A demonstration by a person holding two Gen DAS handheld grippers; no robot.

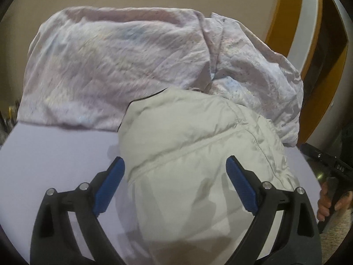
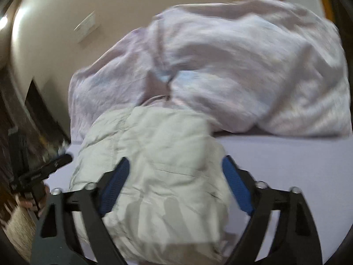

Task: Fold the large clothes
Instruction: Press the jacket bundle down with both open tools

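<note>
A pale grey-white quilted jacket point(image 1: 194, 159) lies bunched on a lavender table point(image 1: 55, 161); it also shows in the right wrist view point(image 2: 158, 165). My left gripper point(image 1: 175, 165) is open, its blue-padded fingers point(image 1: 109, 185) straddling the jacket just above it. My right gripper point(image 2: 175, 167) is open too, its fingers point(image 2: 237, 186) spread over the same jacket from the other side. Neither holds cloth. The right wrist view is motion-blurred.
A big crumpled pinkish-white sheet point(image 1: 114, 66) is heaped at the table's far side, also in the right wrist view point(image 2: 242, 70). The other gripper and the hand on it show at the right edge point(image 1: 331, 176) and left edge point(image 2: 37, 176). Beige wall behind.
</note>
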